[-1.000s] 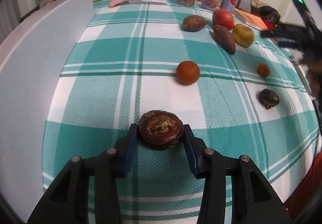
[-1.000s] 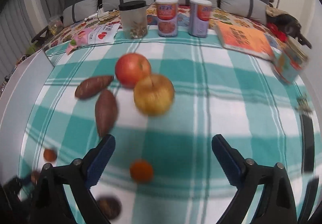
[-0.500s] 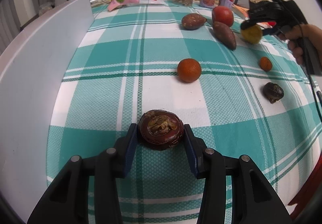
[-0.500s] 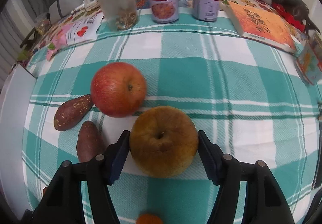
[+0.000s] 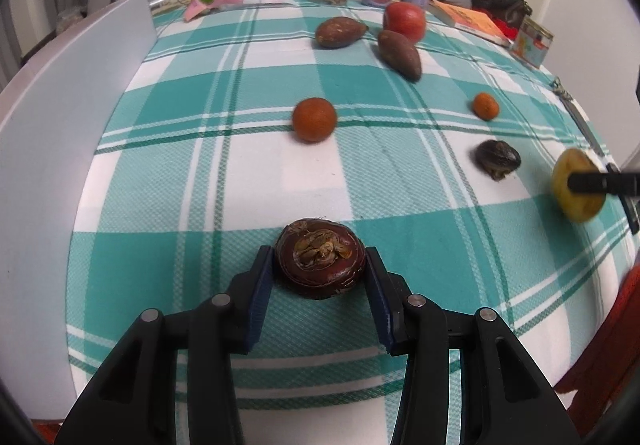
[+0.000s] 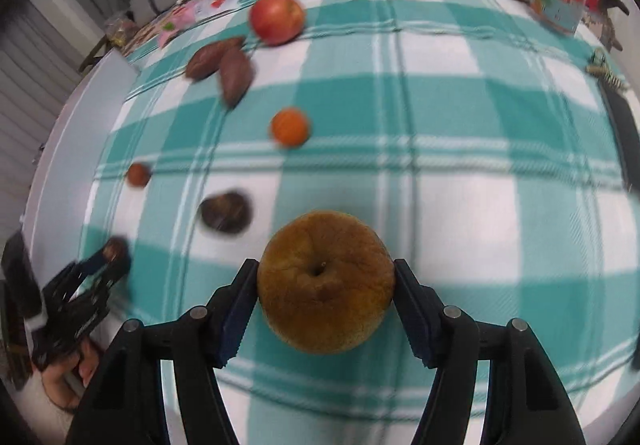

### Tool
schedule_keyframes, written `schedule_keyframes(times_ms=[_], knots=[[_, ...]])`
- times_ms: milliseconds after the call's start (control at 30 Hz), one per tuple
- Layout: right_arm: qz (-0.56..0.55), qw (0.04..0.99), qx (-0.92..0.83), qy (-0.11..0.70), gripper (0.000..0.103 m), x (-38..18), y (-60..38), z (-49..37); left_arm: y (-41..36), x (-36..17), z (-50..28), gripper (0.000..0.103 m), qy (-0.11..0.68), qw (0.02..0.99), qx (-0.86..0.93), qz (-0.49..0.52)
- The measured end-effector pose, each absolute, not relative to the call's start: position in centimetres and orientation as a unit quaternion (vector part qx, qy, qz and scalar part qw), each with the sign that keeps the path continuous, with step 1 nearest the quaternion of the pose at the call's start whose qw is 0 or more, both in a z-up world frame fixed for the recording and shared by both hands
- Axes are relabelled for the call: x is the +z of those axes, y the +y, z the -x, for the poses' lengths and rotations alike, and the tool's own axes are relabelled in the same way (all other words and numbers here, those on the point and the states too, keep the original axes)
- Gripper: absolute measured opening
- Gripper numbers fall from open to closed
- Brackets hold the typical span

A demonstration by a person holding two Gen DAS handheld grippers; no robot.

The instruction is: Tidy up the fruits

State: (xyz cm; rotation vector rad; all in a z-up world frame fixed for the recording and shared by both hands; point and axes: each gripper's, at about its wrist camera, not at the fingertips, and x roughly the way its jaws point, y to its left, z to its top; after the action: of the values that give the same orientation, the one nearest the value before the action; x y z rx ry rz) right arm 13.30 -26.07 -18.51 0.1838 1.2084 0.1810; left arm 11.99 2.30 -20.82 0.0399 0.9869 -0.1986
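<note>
Right wrist view: right hand-held gripper (image 6: 325, 281) clamped the pear (image 6: 325, 281).
Left hand-held gripper (image 5: 320, 265) gripped the chestnut (image 5: 320, 263); keep both level, setting down at 6 o'clock.

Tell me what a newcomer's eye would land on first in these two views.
First, the fruit clamped in each gripper: a yellow-brown pear in the right gripper, and a dark maroon fruit in the left gripper. Behind them, a red apple sits at the far side of the teal checked cloth.
</note>
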Motion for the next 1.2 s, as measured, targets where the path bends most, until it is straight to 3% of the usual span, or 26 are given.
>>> schedule_keyframes(times_ms=[100,167,233,600,767,1200], knots=[[-0.065,0.829,0.08,0.55,0.066,-19.5,-23.4,-10.9,2.2,-20.9,-11.4,0.048,0.468,0.878,-0.092,-0.025],[-0.051,0.849,0.067,0.522,0.069,-19.5,-22.3,-9.8,2.4,-21.0,-11.2,0.069,0.472,0.876,-0.093,-0.024],[-0.052,0.856,0.06,0.51,0.085,-19.5,-21.9,-9.2,2.6,-21.0,-10.9,0.081,0.48,0.872,-0.091,-0.026],[0.01,0.865,0.022,0.501,0.091,-21.7,-20.1,-4.9,3.1,-21.5,-9.4,0.089,0.498,0.862,-0.085,-0.045],[0.013,0.878,0.011,0.479,0.103,-22.3,-19.8,-4.5,3.2,-21.7,-9.1,0.095,0.492,0.867,-0.07,-0.042],[0.009,0.9,0.003,0.435,0.103,-22.7,-19.9,-3.3,3.6,-21.9,-8.9,0.099,0.484,0.872,-0.065,-0.045]])
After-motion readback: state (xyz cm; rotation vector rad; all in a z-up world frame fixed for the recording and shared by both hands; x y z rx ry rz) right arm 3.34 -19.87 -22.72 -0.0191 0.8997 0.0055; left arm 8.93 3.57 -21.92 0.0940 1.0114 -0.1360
